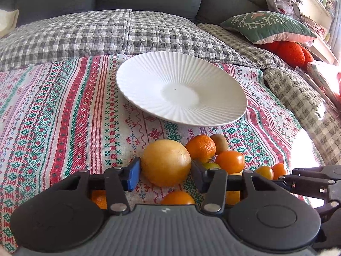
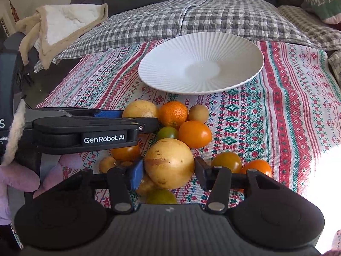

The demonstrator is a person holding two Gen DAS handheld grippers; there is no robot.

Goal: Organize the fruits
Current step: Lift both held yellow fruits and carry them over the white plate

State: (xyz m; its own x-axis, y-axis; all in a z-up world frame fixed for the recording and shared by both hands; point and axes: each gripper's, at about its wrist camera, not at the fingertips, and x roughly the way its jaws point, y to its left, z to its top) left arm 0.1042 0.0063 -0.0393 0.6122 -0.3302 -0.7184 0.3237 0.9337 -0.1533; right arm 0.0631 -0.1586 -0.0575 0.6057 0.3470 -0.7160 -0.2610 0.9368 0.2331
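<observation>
A pile of fruit lies on a patterned cloth in front of a white ribbed plate [image 1: 149,98] [image 2: 245,49], which holds nothing. My left gripper [image 1: 165,170] straddles a large yellow grapefruit [image 1: 166,165], jaws close on both sides. My right gripper [image 2: 168,168] straddles another big yellow spotted fruit [image 2: 169,163], its jaws at the fruit's sides. An orange [image 1: 200,148] [image 2: 173,114], a kiwi [image 1: 219,144], orange tomatoes [image 1: 230,162] [image 2: 195,134] and a green tomato [image 2: 167,132] lie beside them. The left gripper [image 2: 138,120] also shows in the right wrist view.
The red, green and white cloth [image 1: 53,117] covers a low table before a grey sofa with checked quilts [image 1: 85,34]. A green cushion [image 1: 268,25] lies at the right. A cream blanket [image 2: 64,21] lies at the left. More tomatoes [image 2: 227,161] sit at the right.
</observation>
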